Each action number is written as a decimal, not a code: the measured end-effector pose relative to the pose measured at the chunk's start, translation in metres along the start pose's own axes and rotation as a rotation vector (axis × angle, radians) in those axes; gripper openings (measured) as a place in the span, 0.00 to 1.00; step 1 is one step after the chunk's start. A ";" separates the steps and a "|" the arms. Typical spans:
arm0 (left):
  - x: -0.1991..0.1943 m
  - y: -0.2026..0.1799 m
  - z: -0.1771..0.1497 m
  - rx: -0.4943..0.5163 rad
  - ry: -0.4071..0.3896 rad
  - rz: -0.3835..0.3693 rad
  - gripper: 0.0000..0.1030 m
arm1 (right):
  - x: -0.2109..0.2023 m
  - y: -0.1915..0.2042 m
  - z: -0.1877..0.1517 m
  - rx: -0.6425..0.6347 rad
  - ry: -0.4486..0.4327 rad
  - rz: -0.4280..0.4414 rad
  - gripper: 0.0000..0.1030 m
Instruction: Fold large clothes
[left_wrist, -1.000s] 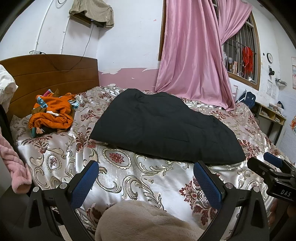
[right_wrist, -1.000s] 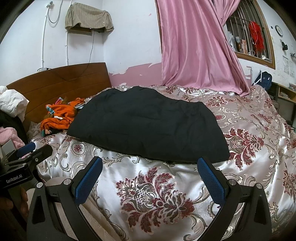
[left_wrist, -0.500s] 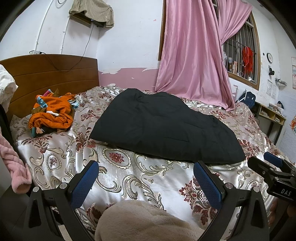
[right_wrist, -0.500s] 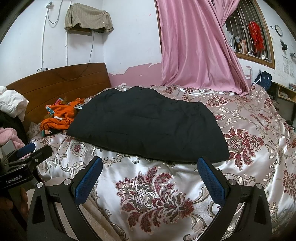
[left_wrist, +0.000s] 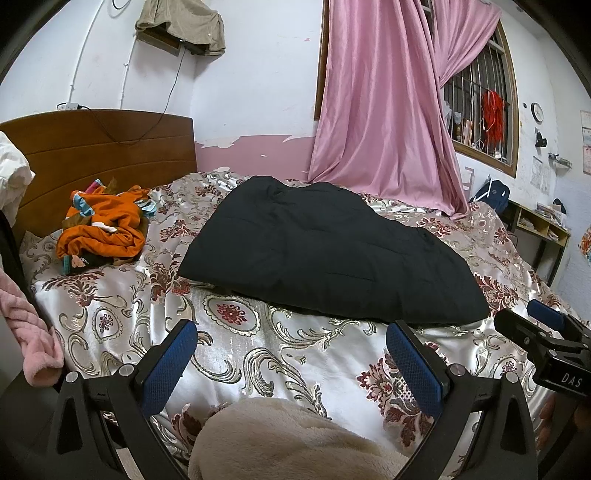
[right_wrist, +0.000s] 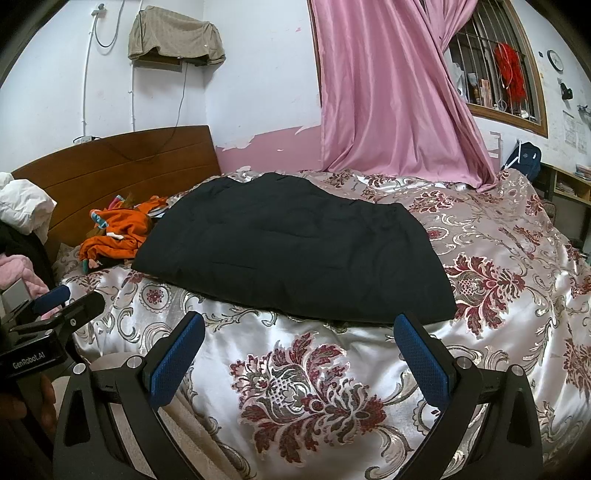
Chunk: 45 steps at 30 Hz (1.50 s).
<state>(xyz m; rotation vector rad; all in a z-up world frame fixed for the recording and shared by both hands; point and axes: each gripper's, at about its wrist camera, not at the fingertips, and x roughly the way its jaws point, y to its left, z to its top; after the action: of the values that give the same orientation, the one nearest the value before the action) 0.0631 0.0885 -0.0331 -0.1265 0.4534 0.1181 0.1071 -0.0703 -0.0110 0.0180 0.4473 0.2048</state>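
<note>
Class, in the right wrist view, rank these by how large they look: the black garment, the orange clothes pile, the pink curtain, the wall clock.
1. black garment and pink curtain: too alike to rank
2. orange clothes pile
3. wall clock

no visible change, both views static

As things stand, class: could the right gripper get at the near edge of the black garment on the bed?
Probably yes. The right gripper is open and empty, and only bare bedspread lies between it and the black garment.
</note>
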 end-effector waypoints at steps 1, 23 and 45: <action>0.000 -0.001 0.000 0.001 0.000 0.000 1.00 | 0.000 0.000 0.000 0.000 0.000 0.000 0.98; 0.000 -0.001 -0.001 0.005 0.000 0.001 1.00 | -0.001 -0.001 0.000 0.000 0.002 0.000 0.98; -0.002 0.007 0.004 -0.006 -0.008 0.102 1.00 | 0.000 0.000 0.000 0.001 0.004 0.000 0.98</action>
<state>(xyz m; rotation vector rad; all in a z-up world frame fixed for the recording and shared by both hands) 0.0620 0.0962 -0.0289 -0.1086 0.4512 0.2195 0.1070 -0.0705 -0.0109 0.0186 0.4512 0.2049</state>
